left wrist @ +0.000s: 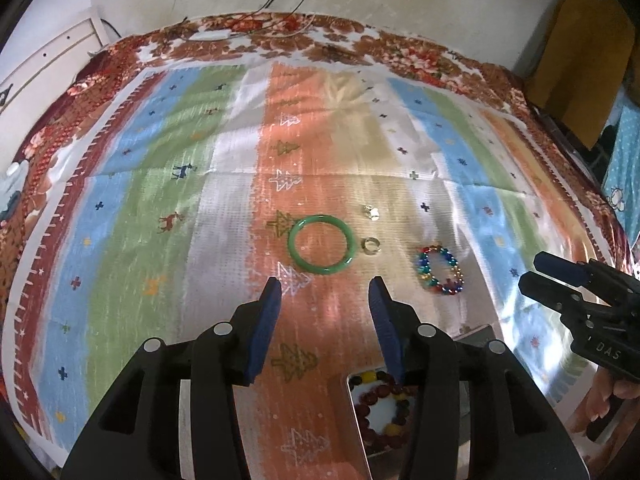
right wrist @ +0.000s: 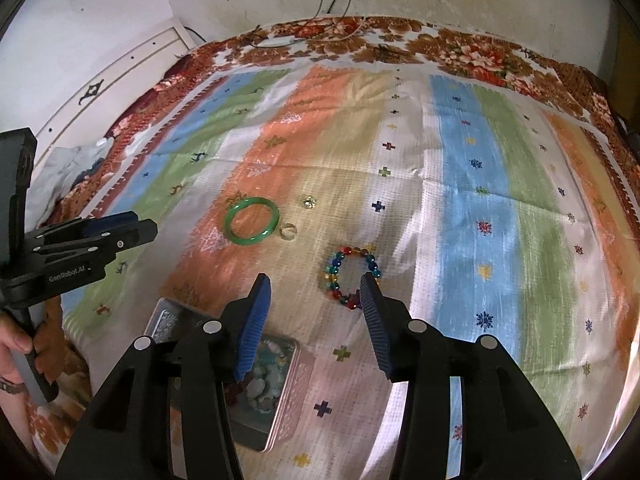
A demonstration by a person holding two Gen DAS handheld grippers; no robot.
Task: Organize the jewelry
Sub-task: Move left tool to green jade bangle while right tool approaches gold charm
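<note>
The jewelry lies spread on a bed covered by a striped, patterned cloth (left wrist: 224, 208), each piece apart from the next, which leaves room for the tongs to come down around one piece at a time. A green glassy bangle (left wrist: 322, 245) lies flat on the orange stripe; just to its right sits a small silver ring (left wrist: 370, 245), and a little beyond that a tiny pale sparkly piece (left wrist: 371, 211), too small to identify. Further right lies a bracelet of multicoloured beads (left wrist: 441, 270).

The left tongs (left wrist: 325, 300) hang above the cloth with their blue pads wide apart and nothing between them, aimed toward the bangle. The right tongs (right wrist: 314, 292) are likewise spread and empty, low over the beaded bracelet (right wrist: 354, 276), the right pad overlapping the bracelet's near edge in view; whether it touches cannot be told.

Near the person sits an open rectangular metal tin (right wrist: 276, 420) already holding beaded pieces, among them a dark red bracelet with yellow beads (left wrist: 384, 404). It probably stays close so each carry is short. The beaded bracelet looks like the next pick, with bangle, ring and small piece still to go.
</note>
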